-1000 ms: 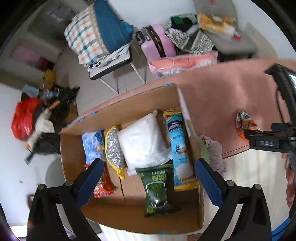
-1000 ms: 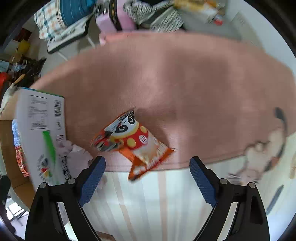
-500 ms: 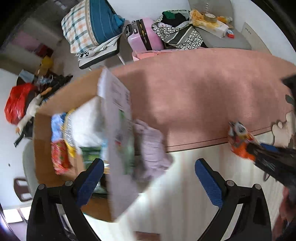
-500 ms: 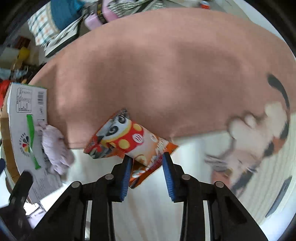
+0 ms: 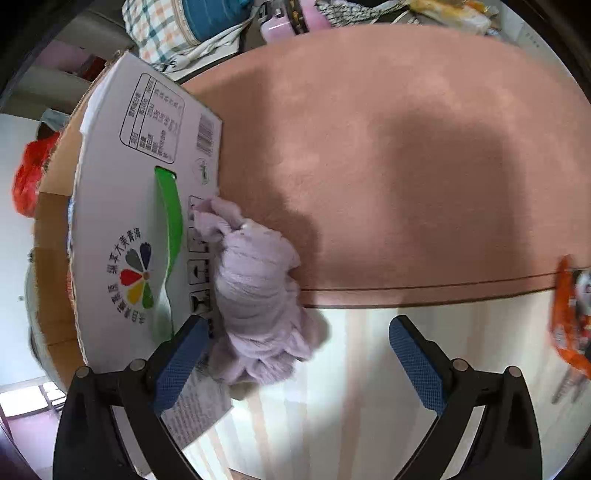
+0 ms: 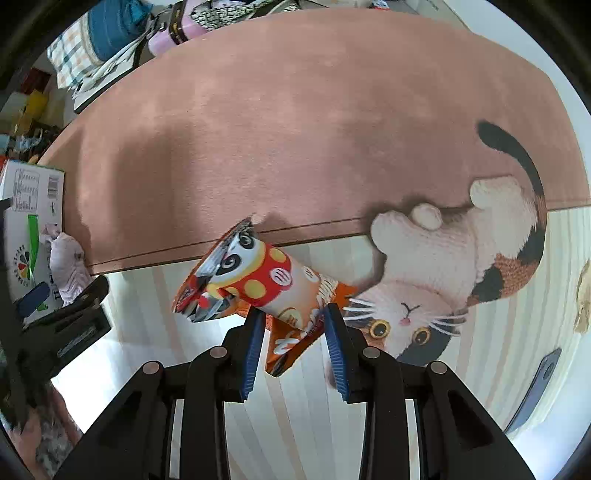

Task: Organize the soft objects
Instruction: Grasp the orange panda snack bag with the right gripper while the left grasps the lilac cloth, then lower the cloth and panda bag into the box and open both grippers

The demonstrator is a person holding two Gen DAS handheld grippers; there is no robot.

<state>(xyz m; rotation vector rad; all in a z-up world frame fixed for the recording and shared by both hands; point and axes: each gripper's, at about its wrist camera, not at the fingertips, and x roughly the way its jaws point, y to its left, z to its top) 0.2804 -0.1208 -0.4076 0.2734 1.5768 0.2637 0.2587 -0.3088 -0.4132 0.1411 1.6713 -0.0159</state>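
My right gripper [image 6: 295, 347] is shut on an orange and red panda snack bag [image 6: 258, 284] and holds it above the floor at the edge of the pink rug [image 6: 295, 129]. The bag also shows at the right edge of the left wrist view [image 5: 567, 314]. My left gripper [image 5: 299, 354] is open and empty, low over a crumpled lilac cloth [image 5: 258, 295] that lies against the white side of the cardboard box [image 5: 122, 206]. The cloth [image 6: 66, 266], the box [image 6: 26, 229] and the left gripper [image 6: 59, 314] show at the left of the right wrist view.
A cat-shaped rug [image 6: 461, 266] lies on the striped floor to the right. Behind the pink rug stand a chair with checked bedding [image 5: 184, 26], a pink suitcase [image 5: 288, 18] and piled clothes. A red bag [image 5: 27, 177] lies beyond the box.
My left gripper swung from above the box's open top down to the lilac cloth beside it. My right gripper closed on the panda snack bag and lifted it off the rug edge.
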